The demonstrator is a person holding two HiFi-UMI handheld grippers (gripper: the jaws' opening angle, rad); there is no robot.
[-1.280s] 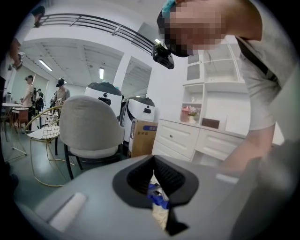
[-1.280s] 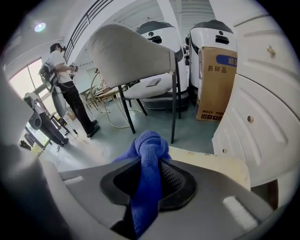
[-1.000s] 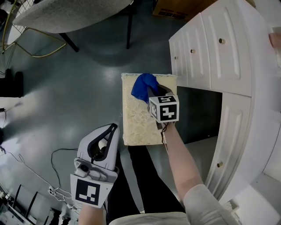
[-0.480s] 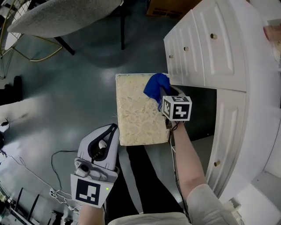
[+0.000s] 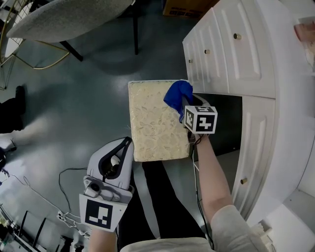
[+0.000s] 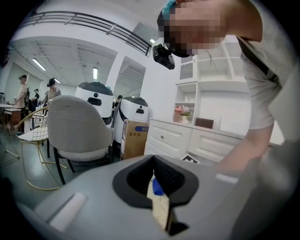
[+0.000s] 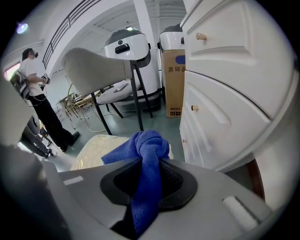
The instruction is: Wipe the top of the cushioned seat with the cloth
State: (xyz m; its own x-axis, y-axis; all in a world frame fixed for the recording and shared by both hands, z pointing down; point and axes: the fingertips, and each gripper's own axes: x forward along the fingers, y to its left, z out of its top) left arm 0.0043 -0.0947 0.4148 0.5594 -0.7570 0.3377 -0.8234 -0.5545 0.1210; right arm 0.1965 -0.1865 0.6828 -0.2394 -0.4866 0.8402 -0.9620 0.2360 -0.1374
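Pinching the blue cloth (image 5: 177, 93) in the right gripper (image 5: 184, 104) at the far right corner of the cushioned seat (image 5: 150, 123), just beside the white drawer cabinet (image 5: 231, 54). Holding the left gripper (image 5: 128, 143), jaws pressed together, off the near left corner. Farther off: grey chair (image 5: 64, 19), cardboard box (image 5: 187, 7).

Grey left tool (image 5: 128, 142) (black-white marker cube (image 5: 102, 214)).

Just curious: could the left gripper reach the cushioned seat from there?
Probably yes: the left gripper points at the cushioned seat from its near left corner, nothing between them; the cloth sits far right.
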